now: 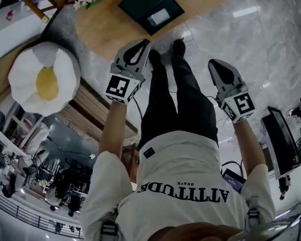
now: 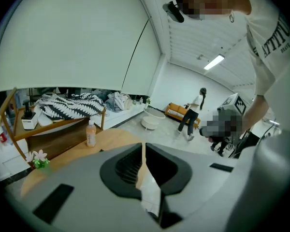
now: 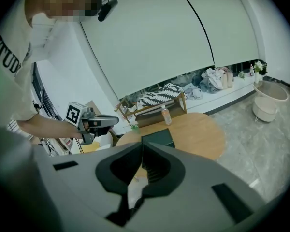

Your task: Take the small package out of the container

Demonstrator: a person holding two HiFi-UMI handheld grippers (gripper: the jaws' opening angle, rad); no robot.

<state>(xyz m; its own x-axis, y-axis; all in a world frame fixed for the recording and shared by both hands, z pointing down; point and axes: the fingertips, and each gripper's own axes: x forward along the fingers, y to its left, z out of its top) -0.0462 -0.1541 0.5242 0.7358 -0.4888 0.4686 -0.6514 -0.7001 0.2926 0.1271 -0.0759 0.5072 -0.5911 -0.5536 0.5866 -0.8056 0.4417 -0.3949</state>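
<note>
The small package is probably the pale patch [image 1: 158,17] lying in the dark container [image 1: 140,3], though it's too small to be sure. The container sits on the round wooden table [image 1: 103,26], ahead of your feet. Your left claw [image 1: 141,46] and right claw [image 1: 215,65] are both closed on nothing and hang over the floor, well apart from the table. So nothing is done yet: you have the approach, the grasp and the lift-out left.
</note>
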